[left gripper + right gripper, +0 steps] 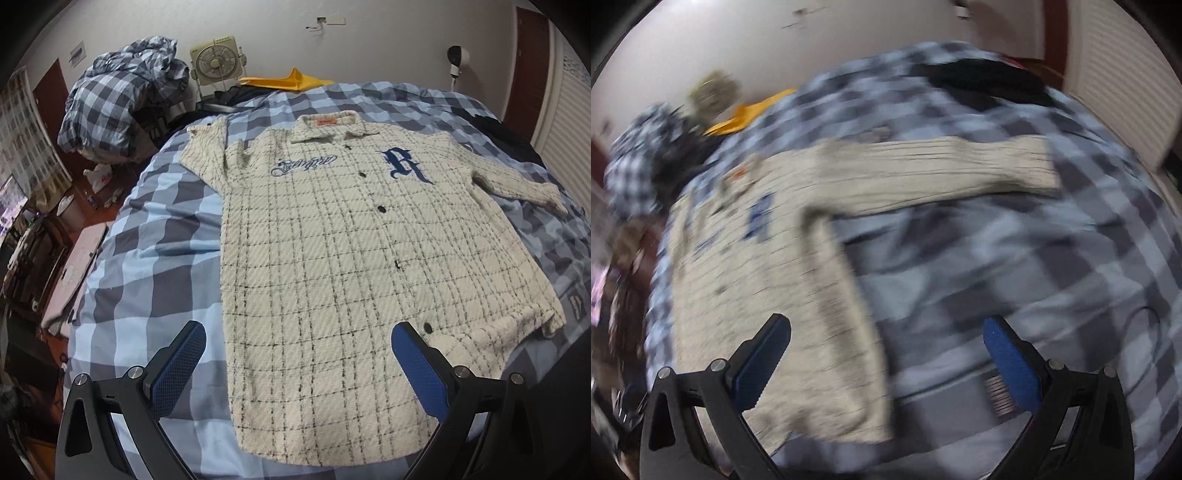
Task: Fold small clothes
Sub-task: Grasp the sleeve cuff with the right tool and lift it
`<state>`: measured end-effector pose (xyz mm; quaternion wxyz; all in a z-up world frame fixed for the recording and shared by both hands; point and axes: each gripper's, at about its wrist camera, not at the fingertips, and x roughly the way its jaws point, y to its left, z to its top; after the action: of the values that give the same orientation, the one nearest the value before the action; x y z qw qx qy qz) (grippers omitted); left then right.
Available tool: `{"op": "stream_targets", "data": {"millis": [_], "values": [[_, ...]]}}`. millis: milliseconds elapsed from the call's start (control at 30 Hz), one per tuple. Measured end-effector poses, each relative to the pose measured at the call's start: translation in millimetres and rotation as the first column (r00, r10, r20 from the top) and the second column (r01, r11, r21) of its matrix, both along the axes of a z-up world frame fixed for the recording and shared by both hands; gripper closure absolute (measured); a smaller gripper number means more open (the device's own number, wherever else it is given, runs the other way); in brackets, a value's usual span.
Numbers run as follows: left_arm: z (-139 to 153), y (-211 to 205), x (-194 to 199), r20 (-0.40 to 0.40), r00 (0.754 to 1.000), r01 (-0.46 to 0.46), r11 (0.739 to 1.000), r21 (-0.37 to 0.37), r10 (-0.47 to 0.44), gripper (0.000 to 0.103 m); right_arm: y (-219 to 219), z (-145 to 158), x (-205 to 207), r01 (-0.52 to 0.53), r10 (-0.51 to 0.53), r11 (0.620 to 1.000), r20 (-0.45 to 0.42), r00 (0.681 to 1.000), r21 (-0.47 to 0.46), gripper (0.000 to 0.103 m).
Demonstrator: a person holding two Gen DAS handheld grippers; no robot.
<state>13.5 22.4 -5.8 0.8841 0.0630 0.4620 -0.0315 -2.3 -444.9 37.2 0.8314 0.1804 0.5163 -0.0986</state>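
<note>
Left wrist view looks down a wide bed covered in a blue, grey and pale-blue checked sheet [155, 229], and spread flat, face up, across its middle lies a cream woven short-sleeved shirt with a thin black grid pattern [332, 258], collar toward the far wall, hem toward the camera, both sleeves stretched out to the sides. A crumpled heap of matching checked bedding [122, 92] sits beyond the bed's far left corner, beside a small beige box fan [214, 61]. On the shirt's chest are a dark blue gothic letter R [402, 166] and blue script lettering [304, 164]. Over the hem, the left gripper [298, 345] hovers with its blue-padded jaws wide apart, holding nothing. Right wrist view is badly motion-blurred; the right gripper [886, 339] is likewise spread wide and empty above the shirt's side edge.
</note>
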Motion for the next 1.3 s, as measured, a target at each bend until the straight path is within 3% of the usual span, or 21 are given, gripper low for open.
{"op": "stream_targets", "data": {"millis": [167,367,500,667,733,800,867,900,967,1067,1133,1300], "values": [[-7.7,-0.2,2.2,-0.020,1.000,-0.004,1.000,0.023,0.005,0.001,-87.3,-31.9,27.7,0.162,-0.156,0.983,-0.067,0.985,0.091,0.001],[-14.4,-5.9,5.7,-0.034,0.999,0.007,0.998,0.063,-0.004,0.001,-155.6,-61.8,58.3,0.315,-0.303,0.941,-0.107,0.947,0.122,0.001],[-17.4,-8.7,9.6,-0.048,0.999,0.015,0.997,0.070,-0.011,0.001,-190.8,-89.2,72.2,0.455,-0.437,0.866,-0.129,0.890,0.206,0.001],[-19.6,-10.7,16.6,-0.067,0.998,0.018,0.998,0.056,-0.014,0.001,-212.5,-117.0,76.6,0.570,-0.581,0.713,-0.109,0.806,0.408,0.001],[-21.1,-10.8,19.0,-0.073,0.997,0.015,0.998,0.056,-0.011,0.001,-213.1,-125.7,83.4,0.586,-0.589,0.701,-0.133,0.797,0.405,0.001],[-22.9,-9.8,20.7,-0.084,0.996,0.010,0.999,0.053,-0.005,0.001,-210.7,-132.7,90.6,0.604,-0.598,0.698,-0.151,0.787,0.384,0.011],[-24.4,-8.8,21.7,-0.095,0.995,0.006,0.999,0.044,-0.002,0.001,-209.7,-139.1,93.5,0.617,-0.612,0.675,-0.159,0.774,0.404,0.045],[-25.3,-8.4,22.2,-0.101,0.995,0.004,0.999,0.040,0.000,0.001,-208.1,-140.8,94.9,0.620,-0.618,0.663,-0.162,0.770,0.420,0.054],[-25.6,-8.0,22.1,-0.105,0.994,0.001,0.999,0.034,0.003,0.001,-206.1,-137.2,98.3,0.618,-0.618,0.669,-0.151,0.771,0.413,0.083],[-22.5,-7.5,21.8,-0.098,0.995,-0.003,1.000,0.027,0.006,0.001,-203.1,-101.8,101.2,0.579,-0.612,0.742,-0.012,0.791,0.339,0.090],[-19.1,-7.6,20.8,-0.087,0.996,-0.003,1.000,0.021,0.005,0.001,-197.0,-62.5,101.7,0.543,-0.592,0.789,0.115,0.798,0.287,0.091],[-7.1,-6.7,13.6,-0.046,0.999,0.002,1.000,-0.001,-0.002,0.001,-174.6,40.8,120.9,0.454,-0.499,0.865,0.288,0.817,0.212,0.091]]}}
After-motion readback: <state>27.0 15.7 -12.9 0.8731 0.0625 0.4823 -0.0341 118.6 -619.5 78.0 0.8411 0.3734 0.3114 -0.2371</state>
